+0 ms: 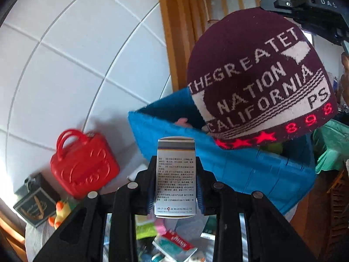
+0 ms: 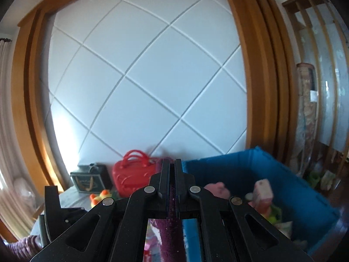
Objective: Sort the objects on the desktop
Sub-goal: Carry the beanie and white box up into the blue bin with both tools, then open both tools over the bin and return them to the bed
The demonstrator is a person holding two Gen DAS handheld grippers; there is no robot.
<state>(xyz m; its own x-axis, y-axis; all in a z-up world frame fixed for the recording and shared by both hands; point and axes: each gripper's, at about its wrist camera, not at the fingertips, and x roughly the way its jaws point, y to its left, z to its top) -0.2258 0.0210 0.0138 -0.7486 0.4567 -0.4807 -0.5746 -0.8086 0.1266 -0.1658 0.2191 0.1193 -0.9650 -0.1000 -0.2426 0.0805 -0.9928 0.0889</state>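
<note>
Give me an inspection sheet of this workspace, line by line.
Surface: grey cloth-covered desktop, mostly hidden.
Job's things: white printed medicine carton; maroon knitted beanie with white lettering; blue fabric storage bin holding soft items.
Clutter: red plastic handbag-shaped case; yellow rubber duck; black gift box; loose packets below.
Grippers: left gripper shut on the carton; right gripper shut on the beanie.
Cables: nothing seen.
Surroundings: white quilted wall panel in a wooden frame.
</note>
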